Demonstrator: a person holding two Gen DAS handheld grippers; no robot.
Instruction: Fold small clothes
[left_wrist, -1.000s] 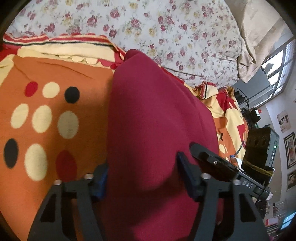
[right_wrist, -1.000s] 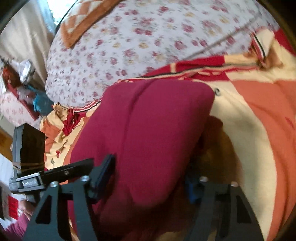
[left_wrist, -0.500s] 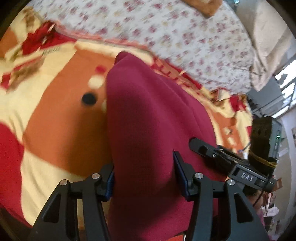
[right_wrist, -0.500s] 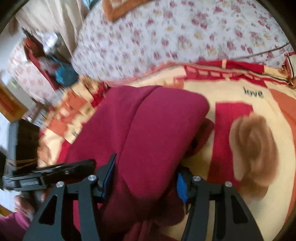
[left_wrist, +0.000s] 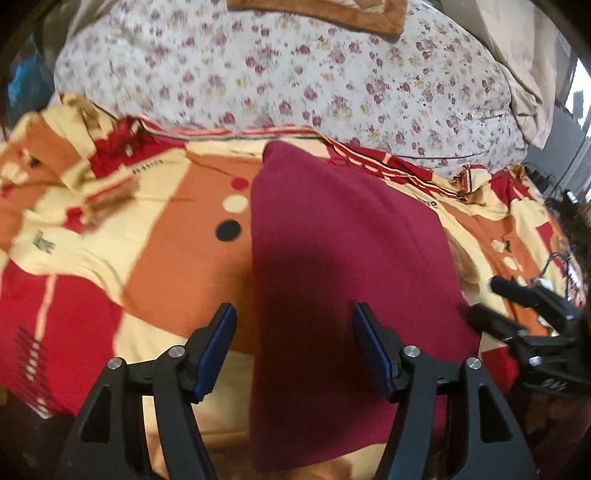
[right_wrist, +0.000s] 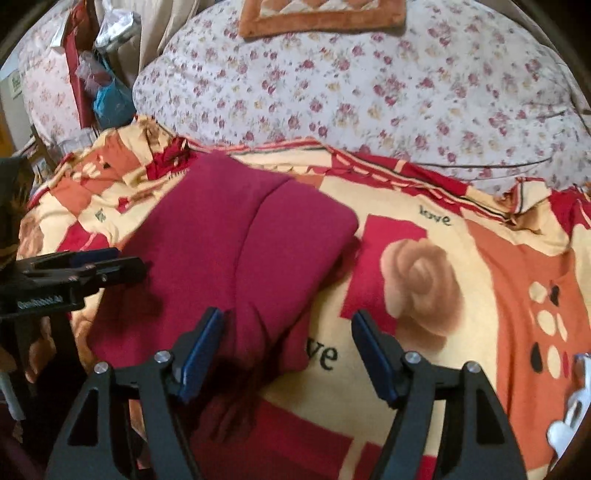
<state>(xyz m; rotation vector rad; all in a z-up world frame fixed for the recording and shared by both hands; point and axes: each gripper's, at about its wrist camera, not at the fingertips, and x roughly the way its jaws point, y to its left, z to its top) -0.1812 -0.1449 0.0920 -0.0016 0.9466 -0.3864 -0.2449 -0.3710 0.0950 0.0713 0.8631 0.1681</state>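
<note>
The folded maroon garment (left_wrist: 343, 251) lies flat on the patterned blanket (left_wrist: 173, 251) of the bed, in front of the floral duvet (left_wrist: 295, 74). The left tongs (left_wrist: 291, 343) stand spread, their jaws having just been opening; the garment's left edge runs below and between them, unpinched. The right tongs (right_wrist: 288, 347) are likewise spread after opening, hovering over the garment's right near corner (right_wrist: 280, 332), which neither pad presses.

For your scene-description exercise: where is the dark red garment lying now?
In both wrist views the dark red garment lies folded on the patterned blanket, just below the floral quilt.
</note>
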